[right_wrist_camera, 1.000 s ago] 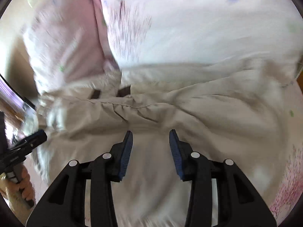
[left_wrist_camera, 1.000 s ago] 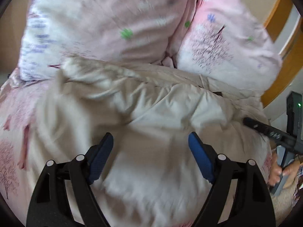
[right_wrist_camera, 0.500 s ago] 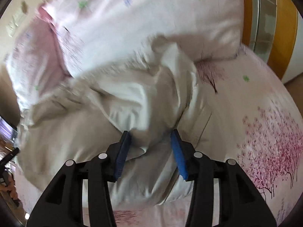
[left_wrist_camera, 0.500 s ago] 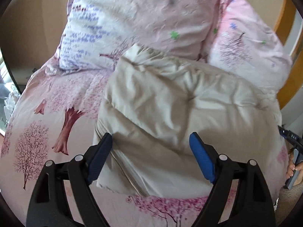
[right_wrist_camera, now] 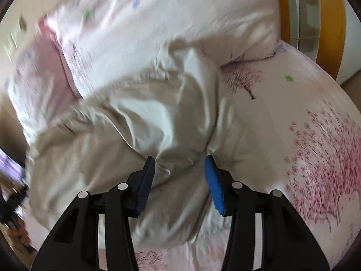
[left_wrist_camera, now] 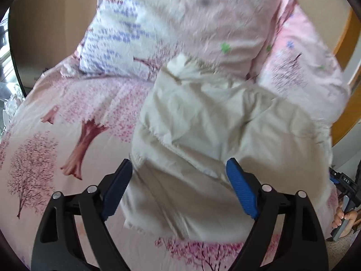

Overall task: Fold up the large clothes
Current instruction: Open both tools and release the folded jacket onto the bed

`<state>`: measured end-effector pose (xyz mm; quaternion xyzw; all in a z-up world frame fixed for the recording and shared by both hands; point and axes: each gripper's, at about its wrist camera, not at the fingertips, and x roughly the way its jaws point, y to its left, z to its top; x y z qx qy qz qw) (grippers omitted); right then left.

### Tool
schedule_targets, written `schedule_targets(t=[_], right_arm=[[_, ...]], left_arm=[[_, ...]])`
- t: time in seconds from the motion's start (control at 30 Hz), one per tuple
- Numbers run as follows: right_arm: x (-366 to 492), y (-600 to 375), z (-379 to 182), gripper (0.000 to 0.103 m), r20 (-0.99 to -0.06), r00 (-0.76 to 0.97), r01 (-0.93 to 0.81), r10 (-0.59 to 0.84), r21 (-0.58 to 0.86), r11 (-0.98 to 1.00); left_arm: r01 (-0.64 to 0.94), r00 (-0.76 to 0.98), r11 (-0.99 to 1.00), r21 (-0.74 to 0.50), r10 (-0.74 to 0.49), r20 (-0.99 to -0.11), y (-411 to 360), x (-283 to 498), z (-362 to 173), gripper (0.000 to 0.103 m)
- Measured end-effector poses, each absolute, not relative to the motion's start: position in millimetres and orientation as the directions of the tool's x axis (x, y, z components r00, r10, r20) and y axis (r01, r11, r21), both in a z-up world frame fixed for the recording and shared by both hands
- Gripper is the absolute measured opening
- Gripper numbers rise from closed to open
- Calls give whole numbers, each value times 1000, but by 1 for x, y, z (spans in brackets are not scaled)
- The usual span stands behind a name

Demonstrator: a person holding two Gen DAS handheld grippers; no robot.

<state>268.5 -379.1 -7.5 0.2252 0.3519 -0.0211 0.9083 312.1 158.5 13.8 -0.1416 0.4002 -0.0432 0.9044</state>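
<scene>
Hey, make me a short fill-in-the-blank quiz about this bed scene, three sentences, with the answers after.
1. The cream garment lies on a bedsheet printed with pink ____.
2. At its far edge the garment meets the ____.
3. The left gripper stands ____ than the right gripper.

Missing words: trees; pillows; wider

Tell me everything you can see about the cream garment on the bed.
The cream garment is a plain, thin-looking woven cloth, folded into a rumpled, creased bundle with a gathered, possibly elastic edge. It lies on the pink tree-print sheet, its far end against the pillows. Both tongs stand open over its near edge, not pinching it.
</scene>
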Motion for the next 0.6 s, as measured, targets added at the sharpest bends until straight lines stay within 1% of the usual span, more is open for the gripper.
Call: schedule_targets(t=[0.07,0.13,0.17,0.2,0.27,0.37,0.5,0.57,0.6], right_arm=[[258,-386,-4,48,-629,770,215,106,412,886],[252,-388,-6,48,-632,771,228,81,392,891],[251,-388,-8,47,-643,763,235,71,378,895],[254,-387,-14,45,-669,742,254,55,356,899],[266,-386,-25,44,-718,694,278,52,334,901],[278,-386,-35,44,-741,668,292,63,339,894],[286,-385,-35,45,-749,659,295,60,331,896],[279,-391,-31,46,-731,678,293,83,372,881],[274,-396,-29,49,-712,695,289,101,405,868]], left_arm=[[-28,699,963,-269,-174,-694,159,302,21,85],[-20,709,972,-235,-152,-689,157,293,23,86],[-20,705,974,-224,-145,-694,156,293,22,86],[-25,695,979,-204,-129,-707,154,294,18,86],[-42,669,982,-186,-111,-735,153,301,9,86],[-60,632,971,-231,-143,-762,158,311,-7,86],[-74,620,954,-289,-183,-763,164,315,-16,87],[-82,624,942,-325,-206,-754,169,311,-15,87],[-84,629,931,-355,-227,-743,174,306,-14,86]])
